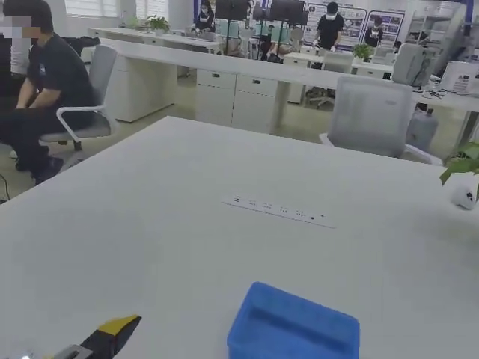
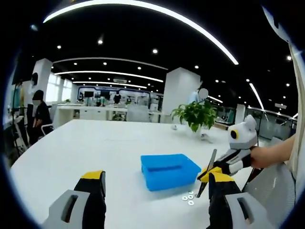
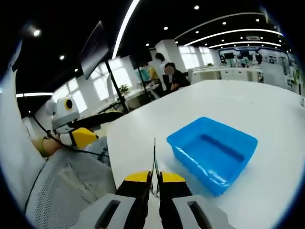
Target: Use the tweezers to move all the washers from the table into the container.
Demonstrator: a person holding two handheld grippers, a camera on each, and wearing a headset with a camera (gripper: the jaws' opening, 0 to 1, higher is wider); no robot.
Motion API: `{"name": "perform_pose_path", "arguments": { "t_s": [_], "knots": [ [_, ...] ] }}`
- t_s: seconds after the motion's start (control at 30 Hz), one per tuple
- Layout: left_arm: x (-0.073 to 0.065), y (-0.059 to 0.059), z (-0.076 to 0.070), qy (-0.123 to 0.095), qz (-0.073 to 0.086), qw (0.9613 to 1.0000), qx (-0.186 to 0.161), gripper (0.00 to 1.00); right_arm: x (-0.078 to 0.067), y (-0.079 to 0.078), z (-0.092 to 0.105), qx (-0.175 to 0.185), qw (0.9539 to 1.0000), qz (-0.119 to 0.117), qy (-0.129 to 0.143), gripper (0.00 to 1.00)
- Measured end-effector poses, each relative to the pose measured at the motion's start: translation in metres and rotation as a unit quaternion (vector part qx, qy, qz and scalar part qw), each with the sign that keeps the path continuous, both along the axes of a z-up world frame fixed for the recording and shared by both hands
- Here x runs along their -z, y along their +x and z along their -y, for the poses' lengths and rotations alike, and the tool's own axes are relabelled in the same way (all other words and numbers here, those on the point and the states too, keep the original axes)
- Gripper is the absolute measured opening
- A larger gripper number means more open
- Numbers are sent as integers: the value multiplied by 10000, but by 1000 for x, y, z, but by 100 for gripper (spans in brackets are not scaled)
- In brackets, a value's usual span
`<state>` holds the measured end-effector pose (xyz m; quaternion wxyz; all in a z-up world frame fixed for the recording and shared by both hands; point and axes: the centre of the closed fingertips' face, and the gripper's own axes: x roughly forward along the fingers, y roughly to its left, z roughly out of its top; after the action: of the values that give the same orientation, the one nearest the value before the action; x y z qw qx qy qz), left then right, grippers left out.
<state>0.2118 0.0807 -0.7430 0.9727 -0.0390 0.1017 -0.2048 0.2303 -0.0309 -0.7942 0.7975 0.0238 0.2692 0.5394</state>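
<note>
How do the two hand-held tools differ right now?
The left tool stands wide open and empty; the right tool is shut on the tweezers. The right tool's tweezers reach down beside the washers, while the left tool hangs farther back from them. Both have black jaws with yellow tips.

Saw right gripper (image 3: 154, 179) pinched tight on tweezers (image 3: 155, 160), tips pointing ahead. Blue container (image 3: 212, 152) sat just right of them on white table (image 3: 267, 109). Left gripper (image 3: 88, 136) hung beyond table edge, far left.
</note>
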Motion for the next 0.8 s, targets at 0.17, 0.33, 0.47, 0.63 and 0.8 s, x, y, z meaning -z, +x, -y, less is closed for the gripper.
{"name": "perform_pose_path", "arguments": {
  "t_s": [0.17, 0.33, 0.47, 0.63, 0.8],
  "knots": [
    [0, 0, -1, 373, 134, 9992, 16, 96, -18, 21, 14, 288, 9994, 212, -39, 3],
    [8, -1, 2, 625, 17, 9979, 154, 97, -35, 49, 22, 520, 9976, 450, -70, 3],
    [11, -1, -1, 650, -59, 9978, 128, 97, -31, 72, 25, 694, 9960, 523, -216, 3],
    [17, -2, -1, 838, -179, 9962, 164, 94, -8, 93, 29, 837, 9941, 455, -518, 3],
    [18, -3, 0, 921, -170, 9954, 208, 93, 7, 106, 30, 795, 9932, 457, -714, 3]
  ]
}}
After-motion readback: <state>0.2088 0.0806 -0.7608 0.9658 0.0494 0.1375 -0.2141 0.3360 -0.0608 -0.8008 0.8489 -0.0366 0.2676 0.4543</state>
